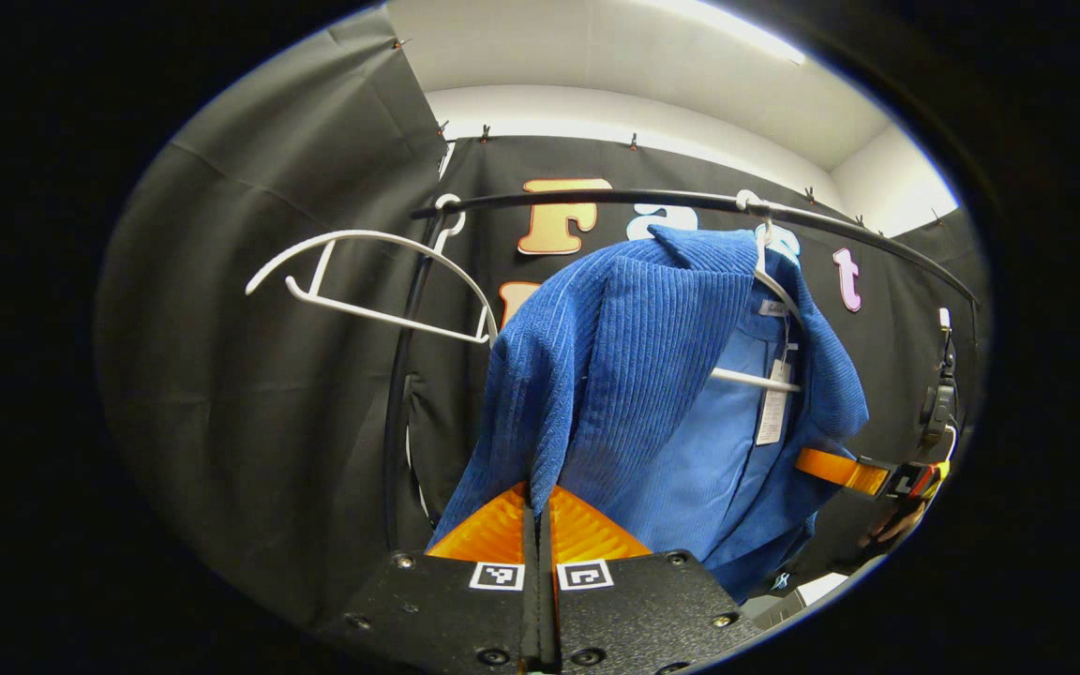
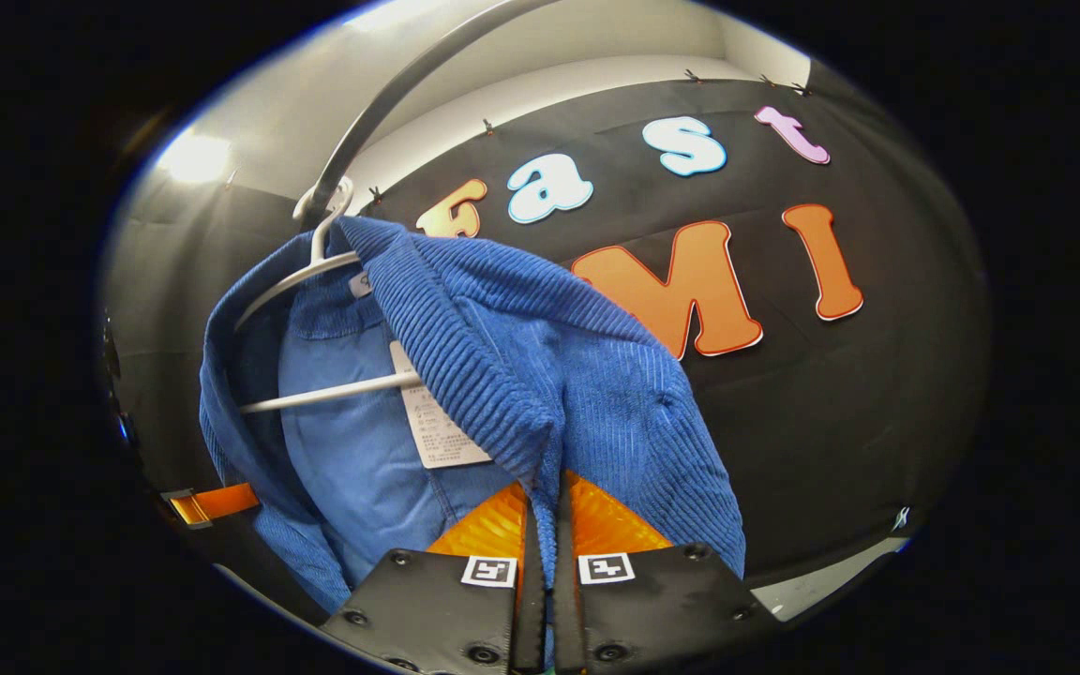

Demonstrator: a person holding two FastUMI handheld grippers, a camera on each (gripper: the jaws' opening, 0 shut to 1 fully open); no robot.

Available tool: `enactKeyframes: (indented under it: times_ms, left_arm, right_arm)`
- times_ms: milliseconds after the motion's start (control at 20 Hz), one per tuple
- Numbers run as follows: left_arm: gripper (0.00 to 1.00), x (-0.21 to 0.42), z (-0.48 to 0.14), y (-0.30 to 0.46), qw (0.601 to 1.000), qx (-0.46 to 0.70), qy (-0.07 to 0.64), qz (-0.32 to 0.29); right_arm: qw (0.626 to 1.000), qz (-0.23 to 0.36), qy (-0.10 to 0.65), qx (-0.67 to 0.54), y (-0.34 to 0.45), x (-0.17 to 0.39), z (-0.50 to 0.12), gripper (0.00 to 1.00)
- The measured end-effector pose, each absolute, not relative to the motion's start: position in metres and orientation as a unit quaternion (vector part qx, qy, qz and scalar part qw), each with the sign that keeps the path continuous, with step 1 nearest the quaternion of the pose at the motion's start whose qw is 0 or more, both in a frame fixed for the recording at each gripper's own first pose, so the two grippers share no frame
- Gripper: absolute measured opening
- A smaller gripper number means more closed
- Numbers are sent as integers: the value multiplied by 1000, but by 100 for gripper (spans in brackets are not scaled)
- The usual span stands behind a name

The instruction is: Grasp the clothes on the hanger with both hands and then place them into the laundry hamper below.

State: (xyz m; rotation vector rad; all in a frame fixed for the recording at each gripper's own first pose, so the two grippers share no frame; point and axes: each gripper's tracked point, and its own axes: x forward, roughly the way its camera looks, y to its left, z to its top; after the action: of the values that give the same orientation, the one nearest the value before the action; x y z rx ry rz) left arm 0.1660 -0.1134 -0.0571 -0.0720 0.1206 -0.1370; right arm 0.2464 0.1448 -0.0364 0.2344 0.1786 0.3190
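A blue corduroy jacket (image 1: 634,375) hangs on a white hanger (image 1: 765,281) from the black rail (image 1: 596,199). In the left gripper view my left gripper (image 1: 537,502) is shut on the jacket's front edge, with the cloth pinched between its orange fingers (image 1: 493,530). The right gripper (image 1: 845,471) shows farther off at the jacket's other side. In the right gripper view the jacket (image 2: 540,375) drapes over its hanger (image 2: 315,272), and my right gripper (image 2: 545,502) is shut on the other front edge, blue cloth running down between the orange fingers (image 2: 610,525). The left gripper's orange finger (image 2: 212,503) shows at lower left.
An empty white hanger (image 1: 371,281) hangs on the rail to the left of the jacket, by a black upright post (image 1: 404,375). A paper tag (image 2: 442,422) dangles inside the jacket. Black cloth walls surround the rack. A pale strip of floor (image 2: 812,586) shows low down.
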Motion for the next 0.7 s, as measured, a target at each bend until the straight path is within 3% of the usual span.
enactKeyframes:
  times_ms: [700]
  left_arm:
    - [0, 133, 34, -65, 998, -29, -12, -53]
  right_arm:
    - [922, 175, 113, 326, 85, 248, 25, 11]
